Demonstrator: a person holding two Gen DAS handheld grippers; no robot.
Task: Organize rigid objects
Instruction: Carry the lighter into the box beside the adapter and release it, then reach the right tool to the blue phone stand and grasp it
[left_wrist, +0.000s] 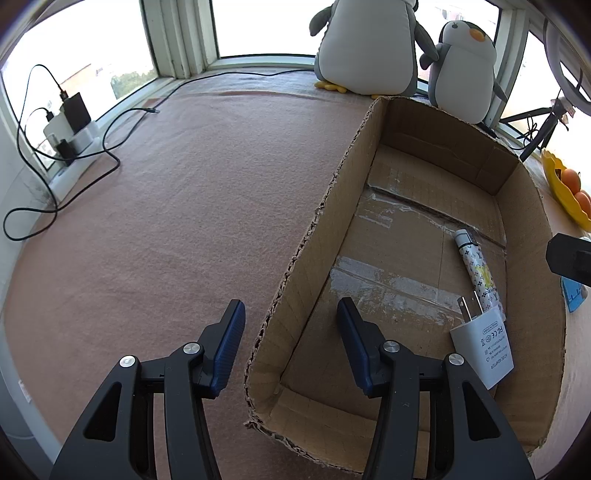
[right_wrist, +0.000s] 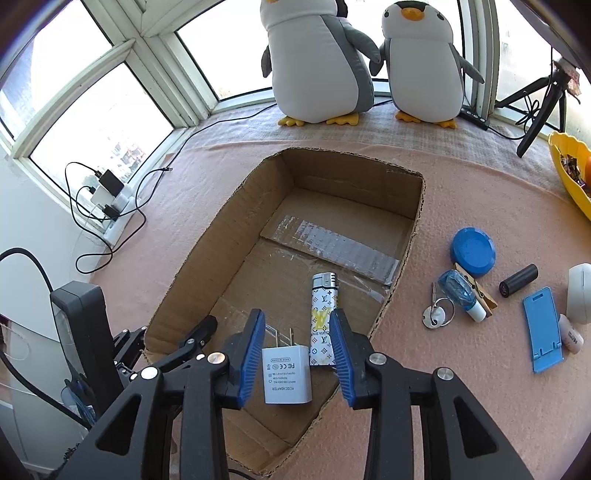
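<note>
With the white charger (right_wrist: 286, 374) lying released in the cardboard box (right_wrist: 417, 206), the remaining loose items, starting with the key (right_wrist: 432, 314), lie to the right of the empty, part-open right gripper (right_wrist: 297, 354), the nearer one.

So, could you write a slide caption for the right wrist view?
Right gripper open above a white charger and a patterned lighter lying inside the cardboard box.

Bright bay windows (right_wrist: 92, 122) behind a pinkish felt-covered surface (left_wrist: 166, 221), apparently a window ledge.
</note>
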